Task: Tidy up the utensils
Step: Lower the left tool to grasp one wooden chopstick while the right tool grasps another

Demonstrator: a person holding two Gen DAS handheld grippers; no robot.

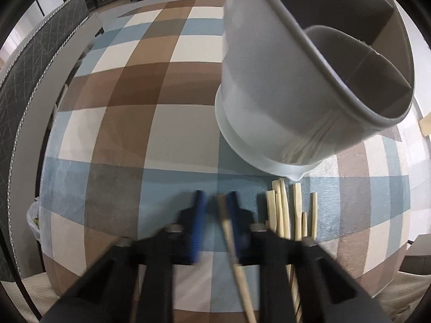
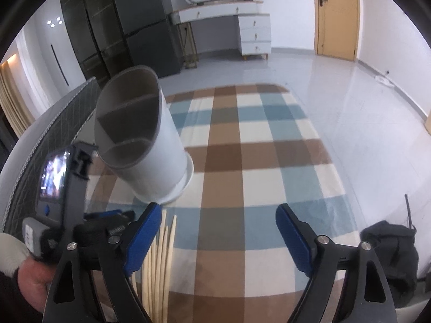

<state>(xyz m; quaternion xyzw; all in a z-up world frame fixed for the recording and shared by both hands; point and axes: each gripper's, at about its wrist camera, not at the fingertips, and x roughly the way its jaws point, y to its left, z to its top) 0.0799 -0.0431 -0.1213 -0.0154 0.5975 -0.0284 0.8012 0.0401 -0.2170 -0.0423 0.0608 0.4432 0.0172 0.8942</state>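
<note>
One chopstick (image 1: 229,231) sits clamped between the left gripper (image 1: 214,202) jaws; right gripper (image 2: 215,231) gapes empty.

Checked rug (image 2: 242,161), dark fridge (image 2: 145,24), white drawers (image 2: 254,31), wooden door (image 2: 336,13), black bag (image 2: 390,255).

Black gripper (image 2: 215,238), blue pads (image 2: 141,238)

Left wrist view looks steeply down, close over the checked rug (image 1: 150,86), with the utensil holder (image 1: 282,86) near at upper right. Right wrist view looks less steeply, across the rug toward the door (image 2: 336,13). Both share rug, holder (image 2: 150,145) and chopsticks (image 1: 285,212).
</note>
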